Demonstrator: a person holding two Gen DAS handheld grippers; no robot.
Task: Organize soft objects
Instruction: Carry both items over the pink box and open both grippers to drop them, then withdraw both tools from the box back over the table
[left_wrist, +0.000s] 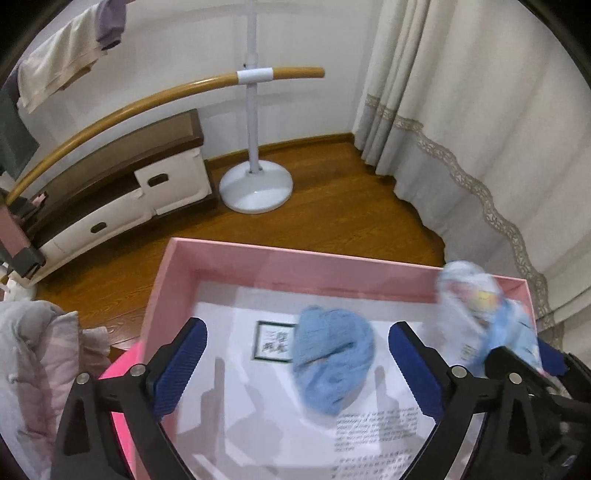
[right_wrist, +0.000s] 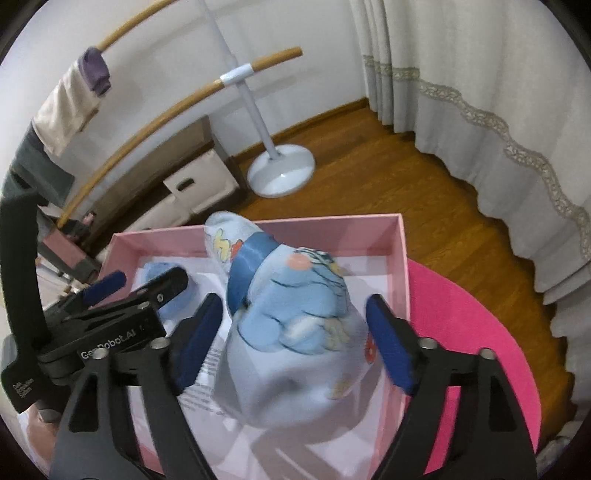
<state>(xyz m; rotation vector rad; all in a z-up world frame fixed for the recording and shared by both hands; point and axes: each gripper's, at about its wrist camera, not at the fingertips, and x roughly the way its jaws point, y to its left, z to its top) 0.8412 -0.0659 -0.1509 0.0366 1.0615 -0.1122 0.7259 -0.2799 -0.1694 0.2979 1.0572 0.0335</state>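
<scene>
Pale-blue printed cloth, the patterned sock bundle (right_wrist: 291, 325), sits between the right gripper (right_wrist: 295, 339)'s open jaws at the centre of the right wrist view, its long axis running up-left toward the pink box (right_wrist: 400, 258)'s far wall, with neither pad visibly pressing it. The knitted blue bundle (left_wrist: 332, 362) lies in the box between the left gripper (left_wrist: 299, 369)'s open jaws, apart from both pads.

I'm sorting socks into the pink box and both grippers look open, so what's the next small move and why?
Probably lift both grippers clear of the pink box. The left gripper stands open over the plain blue bundle, the right gripper open around the patterned bundle, pads apparently off both. Both bundles seem to be inside the box, though blur hides whether they have settled.
</scene>
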